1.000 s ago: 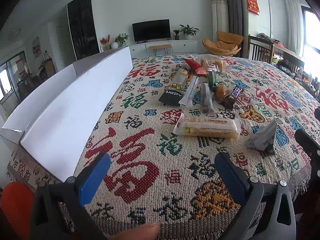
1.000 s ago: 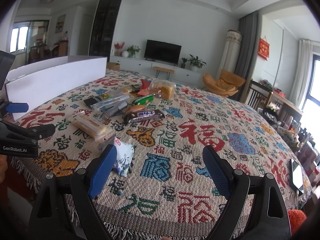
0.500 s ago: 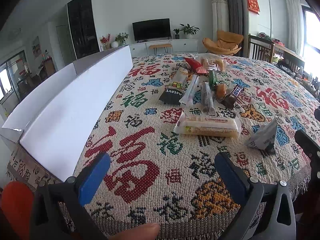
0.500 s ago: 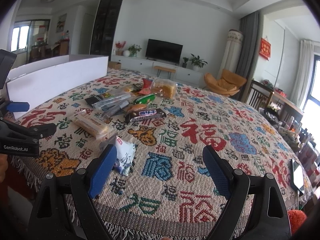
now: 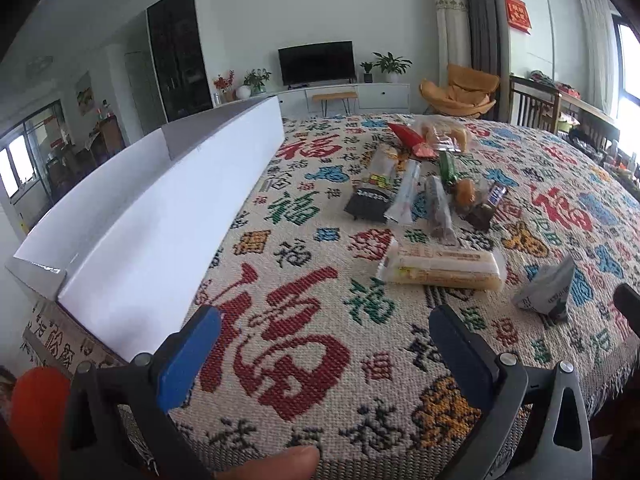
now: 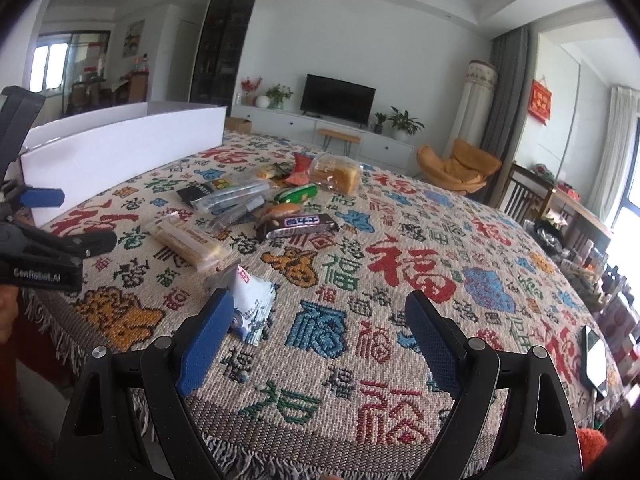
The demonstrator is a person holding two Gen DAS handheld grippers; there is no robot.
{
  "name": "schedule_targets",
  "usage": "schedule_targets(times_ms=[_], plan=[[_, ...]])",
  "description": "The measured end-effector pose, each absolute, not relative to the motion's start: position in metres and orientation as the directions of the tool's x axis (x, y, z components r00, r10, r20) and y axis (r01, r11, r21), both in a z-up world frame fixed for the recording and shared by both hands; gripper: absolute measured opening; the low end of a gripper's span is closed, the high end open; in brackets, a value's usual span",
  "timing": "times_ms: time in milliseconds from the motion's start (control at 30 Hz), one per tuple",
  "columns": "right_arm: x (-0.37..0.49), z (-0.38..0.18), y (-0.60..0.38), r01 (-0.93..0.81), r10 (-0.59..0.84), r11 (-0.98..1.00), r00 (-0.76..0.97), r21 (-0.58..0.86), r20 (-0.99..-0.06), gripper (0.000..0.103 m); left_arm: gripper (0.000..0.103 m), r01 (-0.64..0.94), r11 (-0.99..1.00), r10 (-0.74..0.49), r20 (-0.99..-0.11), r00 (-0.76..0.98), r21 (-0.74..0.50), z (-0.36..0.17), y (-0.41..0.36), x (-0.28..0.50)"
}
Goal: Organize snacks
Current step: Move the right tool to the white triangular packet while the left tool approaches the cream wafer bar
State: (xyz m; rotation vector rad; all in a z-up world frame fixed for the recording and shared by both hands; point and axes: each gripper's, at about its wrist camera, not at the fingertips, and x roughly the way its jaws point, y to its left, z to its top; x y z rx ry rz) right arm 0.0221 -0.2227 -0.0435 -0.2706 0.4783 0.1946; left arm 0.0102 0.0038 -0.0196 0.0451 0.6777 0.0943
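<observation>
I hold both claws at the near edge of the table [image 5: 304,392], neither gripping anything: my left claw [image 5: 324,344] is spread wide over the woven cloth, and my right claw [image 6: 320,332] is spread just as wide, its left pad just beside a white-and-blue snack packet [image 6: 254,304]. The snacks lie loose toward 12 o'clock from my left claw: a long cracker pack [image 5: 442,268] closest, then a fan of slim wrapped bars with a black packet [image 5: 370,204], a chocolate bar [image 6: 298,224], a green wrapped sweet [image 6: 296,194] and a clear bag of bread [image 6: 334,170] farthest off. The white cardboard box [image 5: 160,216] stands along the cloth's edge at 10 o'clock, open at the top, presumably to take the snacks. I judge nothing is sorted yet; the packet by my right claw looks the easiest first pick, though its crinkly film could slip.
</observation>
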Motion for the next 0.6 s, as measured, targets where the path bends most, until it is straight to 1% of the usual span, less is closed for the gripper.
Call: schedule_targets(times_ms=[100, 167, 200, 267, 400, 500, 533, 600], plan=[[0.021, -0.040, -0.239, -0.270, 0.167, 0.953, 0.848, -0.139, -0.502, 0.090, 0.103, -0.102, 0.995, 0.087, -0.643, 0.761, 0.014, -0.019, 0.025, 0.014], [0.027, -0.045, -0.244, -0.301, 0.215, 0.951, 0.803, -0.067, -0.555, 0.090, 0.103, -0.119, 0.993, 0.093, -0.657, 0.748, 0.005, -0.022, 0.032, 0.016], [0.031, -0.049, -0.242, -0.310, 0.224, 0.949, 0.785, -0.054, -0.577, 0.090, 0.103, -0.122, 0.992, 0.094, -0.664, 0.742, 0.004, -0.024, 0.034, 0.017], [0.034, -0.057, -0.231, -0.344, 0.234, 0.937, 0.748, -0.061, -0.621, 0.090, 0.103, -0.121, 0.993, 0.090, -0.668, 0.739, -0.001, -0.024, 0.035, 0.018], [0.037, -0.066, -0.199, -0.440, 0.266, 0.890, 0.712, -0.117, -0.650, 0.090, 0.103, -0.100, 0.995, 0.074, -0.670, 0.739, 0.000, -0.025, 0.029, 0.019], [0.056, -0.078, -0.178, -0.503, 0.248, 0.847, 0.657, -0.169, -0.712, 0.089, 0.103, -0.080, 0.997, 0.063, -0.676, 0.734, 0.006, -0.027, 0.023, 0.019], [0.064, -0.080, -0.176, -0.519, 0.248, 0.838, 0.637, -0.168, -0.730, 0.089, 0.103, -0.072, 0.997, 0.060, -0.677, 0.734, 0.010, -0.027, 0.021, 0.018], [0.085, -0.079, -0.183, -0.526, 0.269, 0.842, 0.604, -0.122, -0.750, 0.087, 0.103, -0.060, 0.998, 0.056, -0.677, 0.734, 0.017, -0.027, 0.017, 0.016]])
